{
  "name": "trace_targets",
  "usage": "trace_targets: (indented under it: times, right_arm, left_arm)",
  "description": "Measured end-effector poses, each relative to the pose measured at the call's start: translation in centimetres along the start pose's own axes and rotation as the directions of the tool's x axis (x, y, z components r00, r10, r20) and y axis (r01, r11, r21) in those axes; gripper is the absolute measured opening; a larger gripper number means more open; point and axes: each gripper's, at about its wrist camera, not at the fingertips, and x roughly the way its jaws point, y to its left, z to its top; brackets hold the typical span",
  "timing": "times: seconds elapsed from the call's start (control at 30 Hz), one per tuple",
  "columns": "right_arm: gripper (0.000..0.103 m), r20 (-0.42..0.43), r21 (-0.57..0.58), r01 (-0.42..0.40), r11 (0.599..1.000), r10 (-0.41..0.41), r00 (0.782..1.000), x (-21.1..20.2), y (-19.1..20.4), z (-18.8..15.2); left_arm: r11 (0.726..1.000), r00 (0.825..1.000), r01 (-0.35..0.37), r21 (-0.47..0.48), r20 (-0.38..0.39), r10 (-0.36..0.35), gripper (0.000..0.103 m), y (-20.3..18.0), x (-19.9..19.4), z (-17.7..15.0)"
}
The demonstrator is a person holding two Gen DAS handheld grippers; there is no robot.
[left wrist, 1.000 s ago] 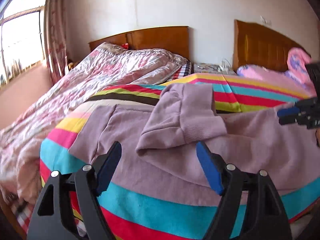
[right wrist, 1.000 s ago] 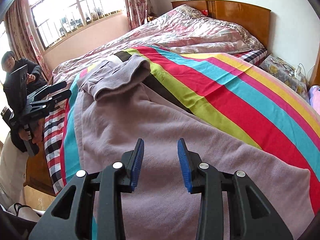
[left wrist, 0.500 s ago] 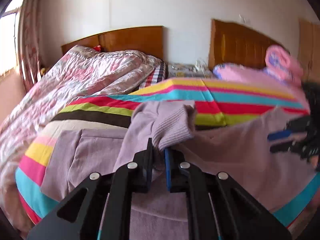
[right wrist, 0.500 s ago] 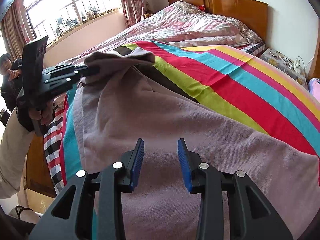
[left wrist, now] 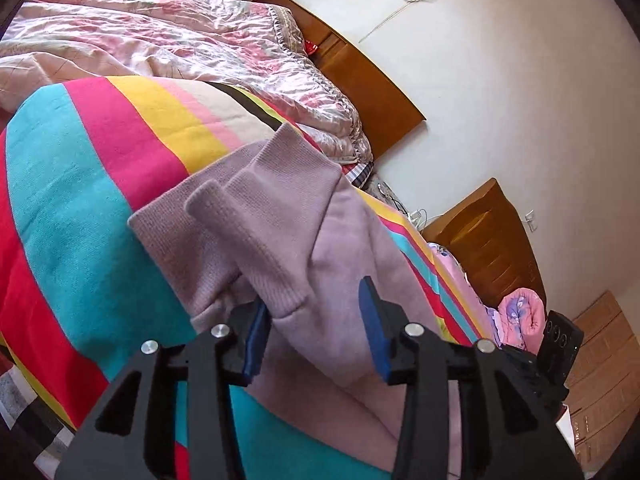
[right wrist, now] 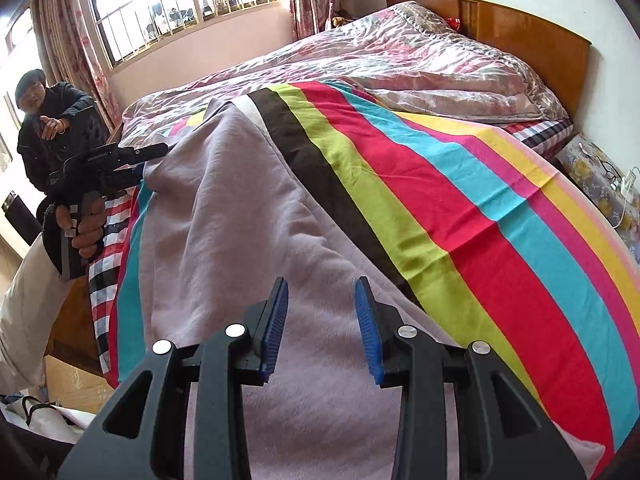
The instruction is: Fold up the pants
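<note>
Mauve fleece pants (right wrist: 240,216) lie lengthwise on a striped blanket (right wrist: 480,208). In the left wrist view the ribbed cuffs (left wrist: 264,216) lie stacked at the end of the pant legs (left wrist: 352,280). My left gripper (left wrist: 312,332) is open just above the cuffs, with the fabric between its blue pads but not pinched. It also shows in the right wrist view (right wrist: 132,156) at the far end of the pants. My right gripper (right wrist: 320,320) is open and empty, hovering over the near part of the pants.
A pink quilt (right wrist: 380,56) covers the bed's far side by a wooden headboard (right wrist: 520,36). A second headboard (left wrist: 492,248) and pink bedding (left wrist: 520,316) stand beyond. A seated person (right wrist: 44,112) is by the window. A nightstand with cables (right wrist: 608,184) is at right.
My left gripper, shut on the cuffs half a second ago, has opened and let them go, laid flat. The left view has tilted. My right gripper stayed open in place.
</note>
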Motion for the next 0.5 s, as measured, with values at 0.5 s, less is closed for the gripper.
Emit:
trace_targets:
  times: [0.5]
  right_arm:
    - [0.029,-0.072,-0.295,-0.085,0.952,0.066,0.995,-1.9,14.4,-8.0]
  left_arm:
    - [1.0,1.0,-0.003,0.015,0.012,0.003,0.02,0.7,0.3,0.9]
